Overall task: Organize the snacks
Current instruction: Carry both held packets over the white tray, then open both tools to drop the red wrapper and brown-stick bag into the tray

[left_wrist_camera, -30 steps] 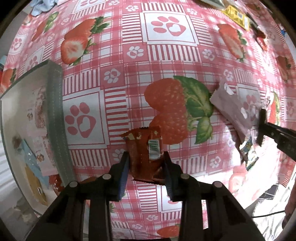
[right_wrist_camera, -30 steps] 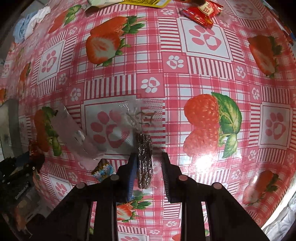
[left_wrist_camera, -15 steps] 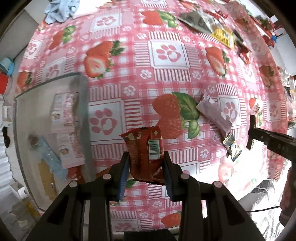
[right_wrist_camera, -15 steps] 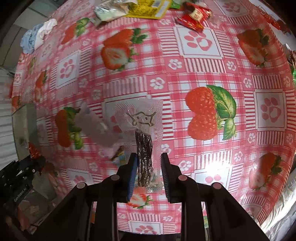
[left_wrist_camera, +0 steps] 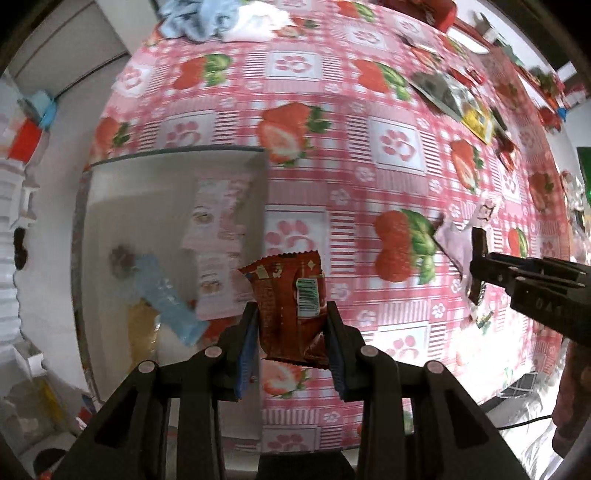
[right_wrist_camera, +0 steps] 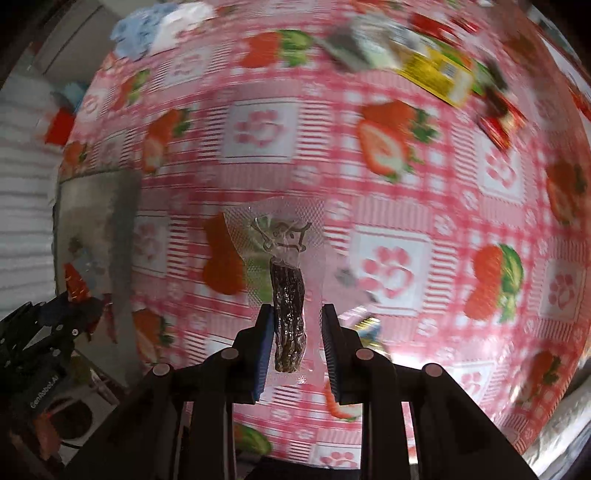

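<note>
My left gripper (left_wrist_camera: pixel 291 325) is shut on a dark red snack packet (left_wrist_camera: pixel 290 295) with a green barcode label, held in the air beside the right wall of a white tray (left_wrist_camera: pixel 173 155). The tray holds pink-white wafer packs (left_wrist_camera: pixel 218 221), a blue packet (left_wrist_camera: pixel 166 295) and a yellow one. My right gripper (right_wrist_camera: pixel 297 326) is shut on a clear pouch with a dark brown snack stick (right_wrist_camera: pixel 288 295), lifted above the strawberry tablecloth. In the left wrist view the right gripper (left_wrist_camera: pixel 476 269) enters from the right edge with that pouch.
A pale pink packet (left_wrist_camera: pixel 454 243) and a small colourful wrapper (left_wrist_camera: pixel 484 319) lie on the cloth at right. Silver and yellow packets (left_wrist_camera: pixel 461 103) and red wrappers sit at the far right. A blue-white cloth (left_wrist_camera: pixel 221 22) lies at the far edge.
Both grippers have risen with their snacks and shifted toward the tray. The tray now fills much more of the left wrist view, and the right wrist view is blurred by motion.
</note>
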Demonstrator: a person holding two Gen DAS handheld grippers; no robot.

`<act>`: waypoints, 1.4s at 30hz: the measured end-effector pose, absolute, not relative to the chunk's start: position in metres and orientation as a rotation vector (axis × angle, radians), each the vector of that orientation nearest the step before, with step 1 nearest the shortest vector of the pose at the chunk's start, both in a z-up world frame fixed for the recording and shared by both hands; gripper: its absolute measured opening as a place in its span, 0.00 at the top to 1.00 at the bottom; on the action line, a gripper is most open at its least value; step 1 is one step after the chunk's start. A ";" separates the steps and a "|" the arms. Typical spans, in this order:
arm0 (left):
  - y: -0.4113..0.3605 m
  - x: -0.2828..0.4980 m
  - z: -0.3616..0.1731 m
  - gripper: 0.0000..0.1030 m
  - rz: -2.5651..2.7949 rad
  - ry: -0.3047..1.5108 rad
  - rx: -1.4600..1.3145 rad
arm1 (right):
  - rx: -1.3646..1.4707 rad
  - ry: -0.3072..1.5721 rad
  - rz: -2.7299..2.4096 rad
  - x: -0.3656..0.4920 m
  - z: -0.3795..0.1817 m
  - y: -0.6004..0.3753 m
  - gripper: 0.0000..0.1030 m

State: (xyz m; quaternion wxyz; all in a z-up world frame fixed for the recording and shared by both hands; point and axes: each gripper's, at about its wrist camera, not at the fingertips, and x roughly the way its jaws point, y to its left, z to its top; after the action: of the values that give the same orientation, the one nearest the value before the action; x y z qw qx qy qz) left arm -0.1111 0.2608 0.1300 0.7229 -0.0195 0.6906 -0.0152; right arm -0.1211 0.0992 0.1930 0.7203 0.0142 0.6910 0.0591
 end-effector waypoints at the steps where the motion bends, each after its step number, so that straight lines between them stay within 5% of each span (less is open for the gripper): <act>1: 0.265 -0.111 0.130 0.64 -0.026 1.524 -0.052 | 0.019 1.527 0.146 -0.120 0.194 0.109 0.74; 32: 0.393 -0.166 0.096 0.63 0.184 1.628 -0.237 | -0.167 1.640 0.487 -0.118 0.154 0.340 0.73; 34: 0.394 -0.169 0.093 0.61 0.179 1.640 -0.237 | -0.172 1.657 0.486 -0.118 0.148 0.346 0.73; 38: 0.392 -0.175 0.090 0.33 0.185 1.660 -0.215 | -0.186 1.690 0.500 -0.119 0.142 0.356 0.73; 40: 0.391 -0.177 0.089 0.32 0.185 1.664 -0.209 | -0.186 1.697 0.507 -0.120 0.142 0.359 0.72; 41: 0.391 -0.177 0.089 0.30 0.184 1.667 -0.213 | -0.191 1.703 0.507 -0.120 0.141 0.361 0.58; 42: 0.392 -0.177 0.090 0.28 0.186 1.669 -0.219 | -0.203 1.700 0.503 -0.120 0.141 0.362 0.30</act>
State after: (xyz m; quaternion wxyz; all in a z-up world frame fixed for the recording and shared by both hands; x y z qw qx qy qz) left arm -0.1774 0.3916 0.0896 0.6625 -0.0967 0.7382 0.0825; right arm -0.1204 0.3618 0.1411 0.6276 -0.0887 0.7417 0.2196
